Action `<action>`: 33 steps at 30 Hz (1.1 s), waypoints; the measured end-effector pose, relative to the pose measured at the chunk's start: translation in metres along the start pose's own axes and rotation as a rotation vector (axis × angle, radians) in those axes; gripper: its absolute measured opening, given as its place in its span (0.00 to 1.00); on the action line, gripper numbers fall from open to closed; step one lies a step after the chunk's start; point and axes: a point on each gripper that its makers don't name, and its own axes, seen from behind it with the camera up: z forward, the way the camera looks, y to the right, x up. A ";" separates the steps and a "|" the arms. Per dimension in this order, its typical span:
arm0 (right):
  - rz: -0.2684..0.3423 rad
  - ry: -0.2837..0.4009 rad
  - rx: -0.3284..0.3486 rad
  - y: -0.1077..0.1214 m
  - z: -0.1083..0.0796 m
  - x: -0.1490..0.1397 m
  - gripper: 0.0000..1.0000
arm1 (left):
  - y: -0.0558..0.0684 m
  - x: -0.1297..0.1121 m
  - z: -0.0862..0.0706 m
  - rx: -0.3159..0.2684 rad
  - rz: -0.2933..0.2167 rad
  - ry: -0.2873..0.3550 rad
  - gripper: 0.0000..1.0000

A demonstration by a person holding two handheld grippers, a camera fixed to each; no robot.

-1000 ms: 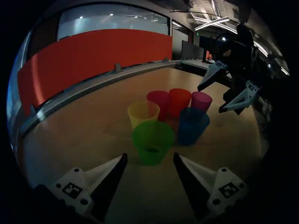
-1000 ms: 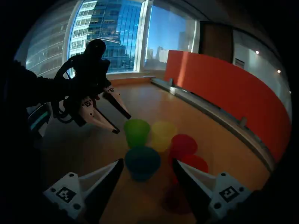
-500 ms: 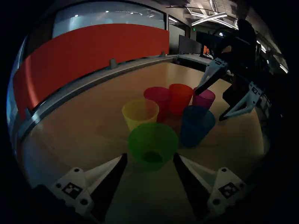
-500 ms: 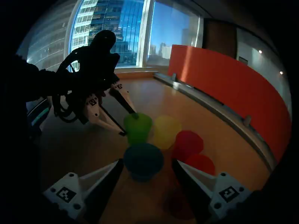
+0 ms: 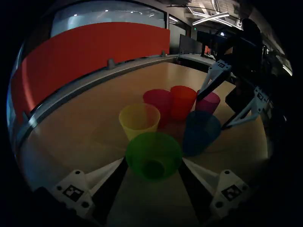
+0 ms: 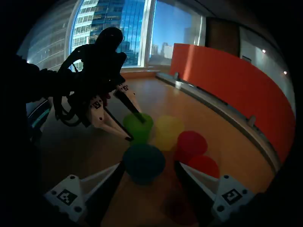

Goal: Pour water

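Several coloured plastic cups stand clustered on a wooden table (image 5: 87, 113). In the left gripper view the green cup (image 5: 153, 151) sits between the tips of my open left gripper (image 5: 152, 160), with the yellow cup (image 5: 139, 120), red cup (image 5: 158, 101), orange cup (image 5: 182, 99), magenta cup (image 5: 210, 101) and blue cup (image 5: 200, 130) behind it. My right gripper (image 5: 210, 112) reaches in from the far right. In the right gripper view the blue cup (image 6: 144, 162) sits between the tips of my open right gripper (image 6: 148, 164). Opposite, the left gripper (image 6: 136, 130) straddles the green cup (image 6: 138, 125). No water is visible in the cups.
A long orange wall panel (image 5: 91, 49) runs along the table's far edge above a metal rail (image 5: 75, 89). A dark-sleeved arm (image 6: 41, 87) holds the left gripper before large windows (image 6: 110, 30). Bare tabletop lies to the left of the cups (image 5: 68, 132).
Both grippers have moved in toward the cluster. The green cup now lies between my left fingertips and the blue cup between my right fingertips. No cup has moved.
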 end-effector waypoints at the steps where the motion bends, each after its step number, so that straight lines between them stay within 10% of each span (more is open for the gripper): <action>1: 0.000 0.000 0.000 0.000 0.000 0.000 1.00 | 0.000 0.001 0.001 0.000 -0.001 0.001 0.91; 33: 0.026 0.010 0.039 -0.008 0.006 0.006 0.99 | 0.001 0.001 -0.001 0.014 -0.008 0.003 0.84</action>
